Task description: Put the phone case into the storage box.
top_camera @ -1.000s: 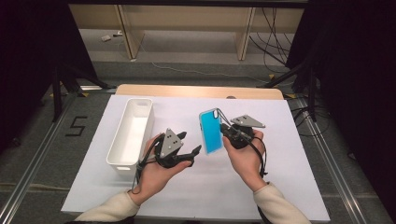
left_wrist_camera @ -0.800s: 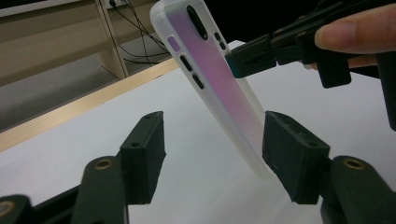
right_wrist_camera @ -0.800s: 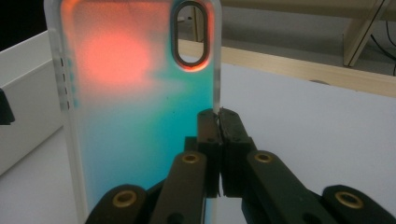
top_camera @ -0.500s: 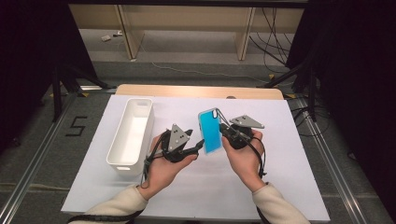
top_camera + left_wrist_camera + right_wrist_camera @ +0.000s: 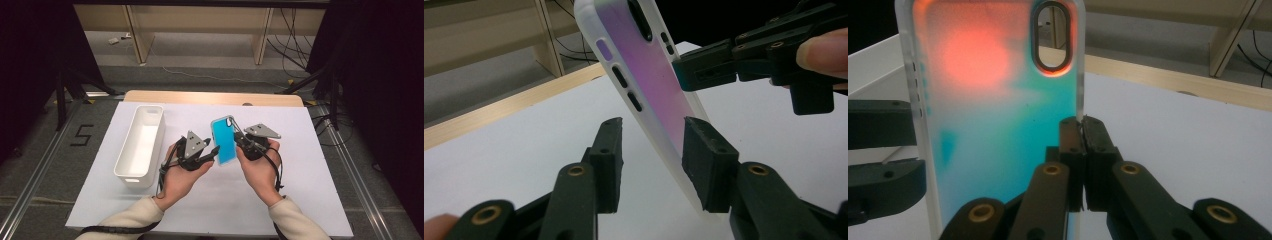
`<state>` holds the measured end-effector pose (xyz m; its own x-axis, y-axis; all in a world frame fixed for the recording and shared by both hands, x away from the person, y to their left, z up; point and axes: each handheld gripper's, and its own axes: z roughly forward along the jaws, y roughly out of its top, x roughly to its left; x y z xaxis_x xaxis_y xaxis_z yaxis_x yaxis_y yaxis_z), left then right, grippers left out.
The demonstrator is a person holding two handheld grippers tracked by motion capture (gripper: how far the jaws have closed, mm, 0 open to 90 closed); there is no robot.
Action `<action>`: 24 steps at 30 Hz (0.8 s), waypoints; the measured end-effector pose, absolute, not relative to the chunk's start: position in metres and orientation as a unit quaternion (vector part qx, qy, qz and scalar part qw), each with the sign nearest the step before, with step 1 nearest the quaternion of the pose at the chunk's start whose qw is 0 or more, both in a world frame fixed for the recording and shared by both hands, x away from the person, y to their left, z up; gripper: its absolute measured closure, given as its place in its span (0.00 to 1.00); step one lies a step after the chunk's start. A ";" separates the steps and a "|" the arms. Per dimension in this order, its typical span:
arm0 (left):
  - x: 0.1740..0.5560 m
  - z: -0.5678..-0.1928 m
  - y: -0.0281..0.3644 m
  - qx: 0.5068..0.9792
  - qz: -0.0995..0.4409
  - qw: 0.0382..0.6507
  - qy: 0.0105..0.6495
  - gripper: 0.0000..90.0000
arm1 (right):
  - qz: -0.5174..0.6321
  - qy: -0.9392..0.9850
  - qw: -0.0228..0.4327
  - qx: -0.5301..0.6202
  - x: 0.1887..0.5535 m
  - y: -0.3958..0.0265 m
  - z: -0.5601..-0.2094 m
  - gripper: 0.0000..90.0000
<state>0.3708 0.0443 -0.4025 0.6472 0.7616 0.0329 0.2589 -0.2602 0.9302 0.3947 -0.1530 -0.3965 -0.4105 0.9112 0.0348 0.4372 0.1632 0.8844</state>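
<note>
Left of the phone case (image 5: 224,139) sits the white bin (image 5: 140,145), empty as far as I can see, near the mat's left edge. My left gripper (image 5: 210,152) has its jaws spread about halfway around the case's long edge, not yet pinching; in my left gripper view one pad (image 5: 704,160) lies against the case, the other stands off. My right gripper (image 5: 239,137) is clamped tight on the case's opposite edge, holding it tilted above the table (image 5: 300,125). I judge this a hand-over: next I must close the left before the right lets go. Right of the case the mat is bare, with plenty of room.
</note>
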 end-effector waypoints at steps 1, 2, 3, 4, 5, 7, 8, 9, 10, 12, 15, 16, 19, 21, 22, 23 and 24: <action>0.371 -0.403 0.044 0.753 0.248 0.507 0.339 0.69 | 0.444 0.714 0.262 0.473 0.394 -0.152 -0.396 0.99; 0.372 -0.403 0.044 0.751 0.250 0.507 0.340 0.71 | 0.443 0.715 0.263 0.473 0.394 -0.152 -0.396 0.99; 0.373 -0.403 0.043 0.751 0.250 0.507 0.340 0.72 | 0.442 0.714 0.270 0.470 0.394 -0.153 -0.396 0.99; 0.374 -0.403 0.043 0.751 0.249 0.507 0.342 0.74 | 0.447 0.714 0.268 0.468 0.394 -0.153 -0.396 0.99; 0.374 -0.403 0.043 0.751 0.249 0.507 0.341 0.75 | 0.447 0.713 0.268 0.470 0.394 -0.153 -0.396 0.99; 0.374 -0.403 0.043 0.750 0.246 0.509 0.343 0.76 | 0.449 0.712 0.268 0.468 0.394 -0.153 -0.396 0.99; 0.374 -0.403 0.043 0.749 0.246 0.509 0.346 0.76 | 0.449 0.711 0.266 0.470 0.394 -0.153 -0.396 0.99; 0.375 -0.403 0.044 0.749 0.247 0.508 0.347 0.77 | 0.450 0.711 0.268 0.468 0.394 -0.153 -0.396 0.99; 0.375 -0.402 0.045 0.748 0.246 0.509 0.348 0.77 | 0.451 0.709 0.270 0.470 0.393 -0.153 -0.396 0.99; 0.377 -0.402 0.046 0.747 0.246 0.509 0.349 0.79 | 0.449 0.712 0.268 0.469 0.392 -0.152 -0.394 0.99; 0.380 -0.403 0.049 0.743 0.245 0.511 0.357 0.81 | 0.456 0.709 0.272 0.464 0.392 -0.151 -0.393 0.98; 0.381 -0.403 0.049 0.743 0.244 0.510 0.358 0.81 | 0.455 0.709 0.270 0.467 0.391 -0.150 -0.394 0.98; 0.382 -0.403 0.051 0.740 0.244 0.511 0.363 0.82 | 0.457 0.708 0.272 0.465 0.390 -0.150 -0.393 0.98; 0.383 -0.403 0.052 0.739 0.244 0.512 0.364 0.83 | 0.458 0.708 0.271 0.464 0.390 -0.149 -0.393 0.98; 0.384 -0.403 0.053 0.738 0.242 0.513 0.365 0.84 | 0.461 0.708 0.265 0.465 0.389 -0.149 -0.393 0.98; 0.384 -0.403 0.053 0.737 0.242 0.514 0.366 0.85 | 0.461 0.708 0.264 0.466 0.389 -0.148 -0.393 0.98; 0.385 -0.403 0.054 0.736 0.244 0.515 0.366 0.86 | 0.459 0.709 0.266 0.464 0.389 -0.149 -0.393 0.98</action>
<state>0.3851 0.0541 -0.4032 0.6133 0.7897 -0.0166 0.2869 -0.2031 0.9362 0.3892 -0.1487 -0.3931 -0.4280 0.9024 0.0498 0.4146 0.1471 0.8980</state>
